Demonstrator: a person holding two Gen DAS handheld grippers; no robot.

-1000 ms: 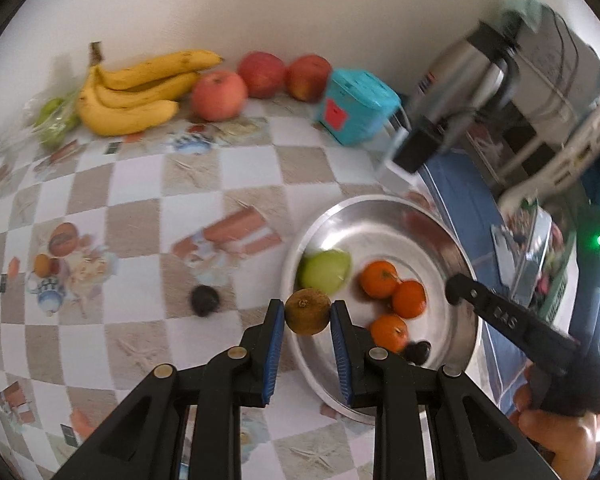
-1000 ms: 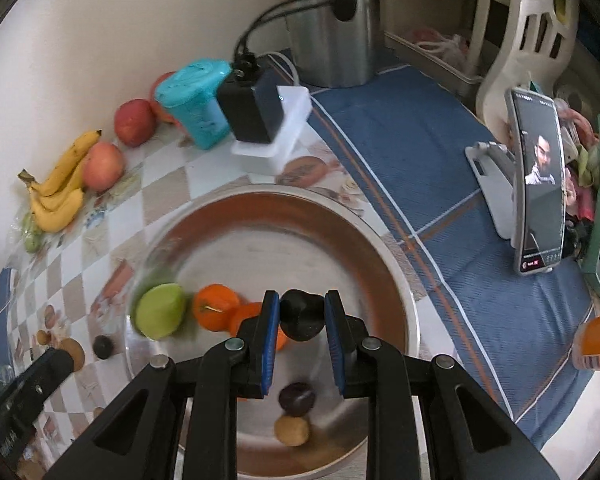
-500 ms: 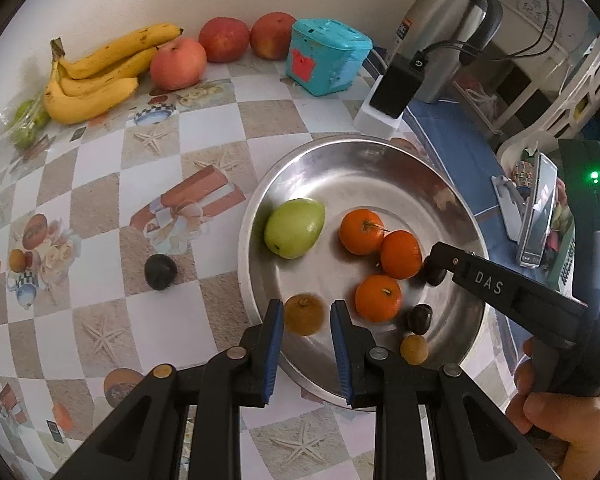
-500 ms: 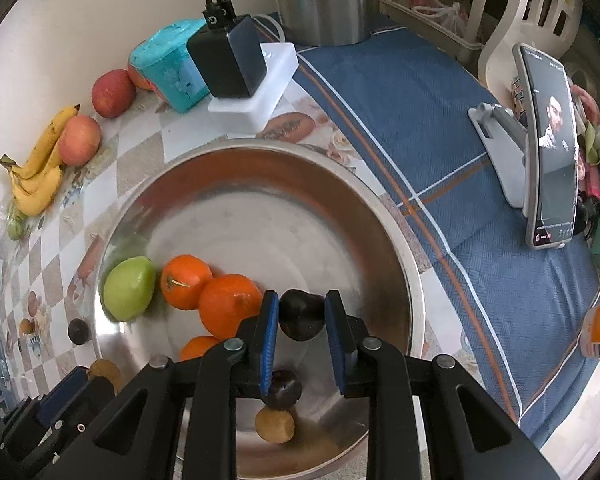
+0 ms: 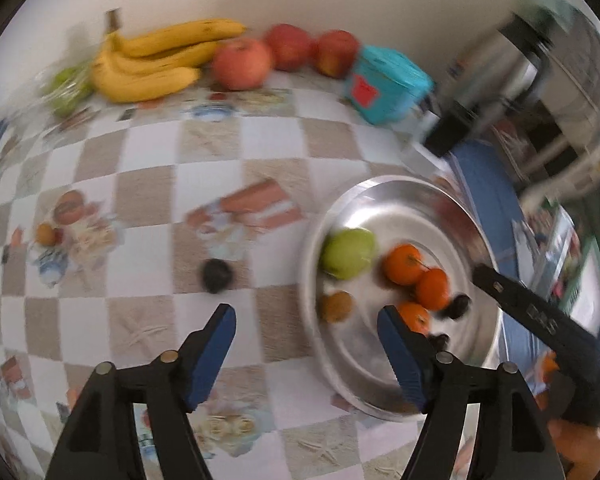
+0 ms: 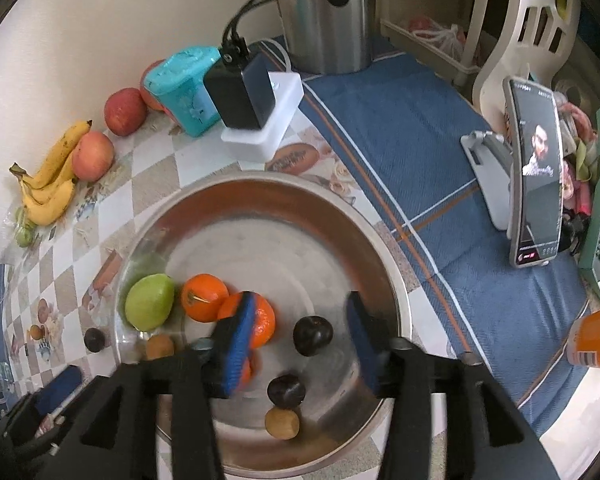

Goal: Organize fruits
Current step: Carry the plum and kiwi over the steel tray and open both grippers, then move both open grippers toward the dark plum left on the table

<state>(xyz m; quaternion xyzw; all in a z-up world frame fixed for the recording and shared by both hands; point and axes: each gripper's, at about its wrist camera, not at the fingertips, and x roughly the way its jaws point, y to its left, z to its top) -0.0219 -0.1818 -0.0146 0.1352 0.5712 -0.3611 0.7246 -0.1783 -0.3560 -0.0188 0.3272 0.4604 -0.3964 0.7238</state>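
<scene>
A steel bowl (image 6: 380, 248) holds a green fruit (image 6: 150, 300), oranges (image 6: 204, 298), two dark plums and two small brown fruits. My right gripper (image 6: 300, 334) hangs over the bowl with its jaws opening. A dark plum (image 6: 312, 336) lies on the bowl floor between its blue pads (image 6: 238, 336), touching neither. My left gripper (image 5: 306, 328) is opening over the bowl's left rim (image 5: 420, 188), with nothing in it. A brown fruit (image 5: 336, 306) rests in the bowl just ahead of it. One more dark plum (image 5: 217, 275) lies on the checked tablecloth to the left.
Bananas (image 5: 152, 64), three red apples (image 5: 242, 62) and a teal box (image 5: 386, 84) line the back wall. A black adapter on a white block (image 6: 256, 120), a steel kettle (image 6: 324, 20) and a phone on a stand (image 6: 534, 184) stand on the blue cloth to the right.
Both grippers went from shut to open. The left one let its brown fruit go into the bowl and drew back left. The right one let its dark plum drop onto the bowl floor.
</scene>
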